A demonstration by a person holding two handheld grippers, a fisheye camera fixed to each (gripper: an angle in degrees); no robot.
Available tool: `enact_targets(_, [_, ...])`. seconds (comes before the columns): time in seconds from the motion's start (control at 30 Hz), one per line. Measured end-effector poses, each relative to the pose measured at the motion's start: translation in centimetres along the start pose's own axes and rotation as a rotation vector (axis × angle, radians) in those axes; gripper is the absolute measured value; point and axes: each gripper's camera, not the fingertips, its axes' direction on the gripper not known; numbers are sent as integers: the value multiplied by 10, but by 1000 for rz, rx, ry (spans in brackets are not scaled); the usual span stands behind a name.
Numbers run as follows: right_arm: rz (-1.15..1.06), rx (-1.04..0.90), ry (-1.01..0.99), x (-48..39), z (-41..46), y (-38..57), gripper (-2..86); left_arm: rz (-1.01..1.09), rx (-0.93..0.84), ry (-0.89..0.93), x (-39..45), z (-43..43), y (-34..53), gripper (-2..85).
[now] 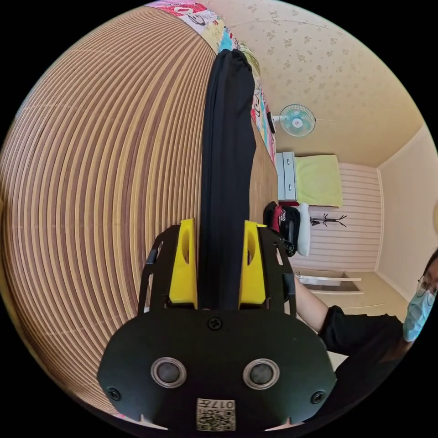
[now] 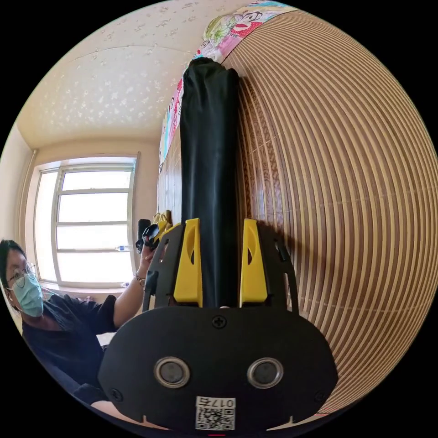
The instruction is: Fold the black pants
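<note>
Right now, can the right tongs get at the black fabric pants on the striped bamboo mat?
Yes, it seems so: the right tongs already have the black fabric pants between their yellow jaws, with nothing in between, above the striped bamboo mat.

Both views skim the striped mat (image 1: 91,182) closely — rolled sideways.

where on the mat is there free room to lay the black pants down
The striped mat lies bare from the black pants outward, also seen in the right gripper view. It is crowded along the patterned bedding at the mat's edge.
</note>
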Motion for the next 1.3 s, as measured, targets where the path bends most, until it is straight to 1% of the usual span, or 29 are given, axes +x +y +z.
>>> enact_targets(0.1, [-16,-102,-16,-9,7,17,127,3,-35,-57,-2,20,32,132])
enact_targets(0.17, [-12,-147,-32,-10,9,33,121,-15,-11,-18,-14,26,55,134])
enact_targets(0.23, [23,-140,-93,-3,7,44,110,-38,6,14,-28,30,62,125])
enact_targets(0.33, [67,-118,-205,6,10,32,95,-44,-19,22,-49,40,54,93])
enact_targets(0.37, [66,-119,-213,6,12,27,92,-37,-35,33,-55,45,47,84])
enact_targets(0.47, [46,-161,-202,-7,29,-1,73,-21,-101,84,-72,63,28,57])
enact_targets(0.53, [54,-262,-177,-16,48,-17,51,-5,-151,90,-80,72,21,48])
enact_targets(0.6, [46,-285,-170,-22,52,-18,41,-3,-170,107,-86,74,23,45])
enact_targets(0.63, [40,-273,-182,-27,49,-15,36,1,-162,152,-89,71,29,43])
enact_targets(0.67, [29,-265,-203,-31,46,-12,35,22,-138,236,-88,66,39,41])
enact_targets(0.7, [4,-241,-255,-41,38,-5,32,36,-126,276,-86,63,45,41])
enact_targets(0.77, [-19,-211,-338,-58,25,11,28,119,-85,385,-66,47,75,41])
enact_targets(0.83, [-69,-192,-427,-90,7,40,24,180,-64,422,-42,35,103,40])
enact_targets(0.87, [-85,-190,-436,-99,2,49,24,217,-47,430,-22,26,124,40])
enact_targets(0.9, [-121,-187,-439,-121,-8,66,21,236,-38,430,-12,22,134,40])
enact_targets(0.97, [-190,-191,-421,-157,-24,92,18,330,-22,386,38,2,177,40])
enact_targets(1.03, [-281,-213,-359,-211,-47,126,13,407,-24,347,81,-15,208,40])
enact_targets(1.1, [-372,-204,-324,-255,-69,152,11,492,-24,350,124,-33,235,40])
enact_targets(1.17, [-465,-186,-329,-301,-93,176,9,637,-25,372,186,-59,265,40])
enact_targets(1.23, [-586,-160,-344,-360,-122,201,8,748,-9,381,231,-79,282,39])
enact_targets(1.27, [-622,-150,-345,-374,-129,206,8,808,16,393,258,-92,289,39])
enact_targets(1.3, [-691,-124,-343,-402,-142,214,7,832,30,404,269,-98,291,39])
